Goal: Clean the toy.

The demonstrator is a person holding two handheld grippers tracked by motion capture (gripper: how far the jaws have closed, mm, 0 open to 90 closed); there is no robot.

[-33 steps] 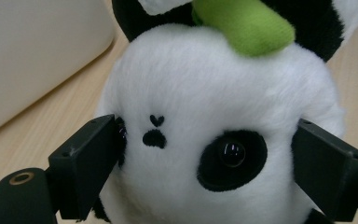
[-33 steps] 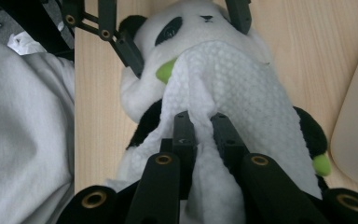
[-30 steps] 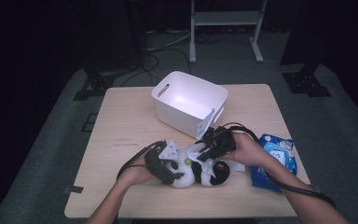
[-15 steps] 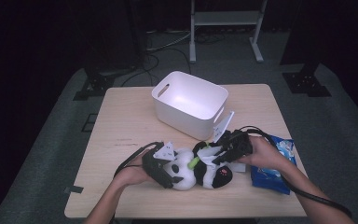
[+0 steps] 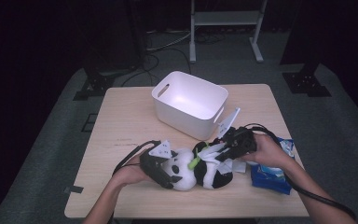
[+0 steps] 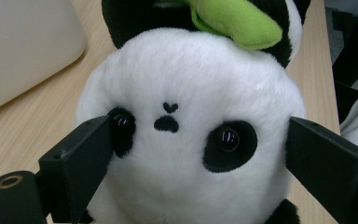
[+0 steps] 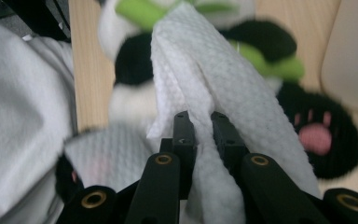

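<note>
A: Start at the left. What is the left gripper [image 5: 161,169] doing?

B: Its jaws stand wide, one on each side of the panda plush toy's [image 5: 196,170] head. In the left gripper view the left jaw touches the toy [image 6: 186,130] beside one black eye patch; the right jaw sits just beside the other cheek, and I cannot tell if it presses in.

A: So the face looks into that camera?

B: Yes. Both eyes, the small nose and mouth face straight at it, with a green leaf [image 6: 235,21] at the neck above the head.

A: How does the toy lie on the table [image 5: 121,121]?

B: On the near half, on its side. Its long axis runs left to right across the table, head toward the left gripper, black-and-white body and feet toward the right. The white bin [image 5: 189,105] stands behind it, near but apart, open end up.

A: And the right gripper [image 5: 223,151]?

B: Nearly closed, pinching a white paper wipe [image 7: 214,88] between its jaws. The wipe drapes forward over the toy's body; in the right gripper view a black paw with a pink pad [image 7: 319,135] lies at the right, and green leaf strips [image 7: 279,65] cross behind the wipe.

A: Anything further right?

B: A blue wipes packet [image 5: 272,170] lies flat near the table's right edge, partly under the person's right hand [image 5: 268,151]. More white sheet [image 7: 18,126] shows at the left of the right gripper view, blurred.
</note>
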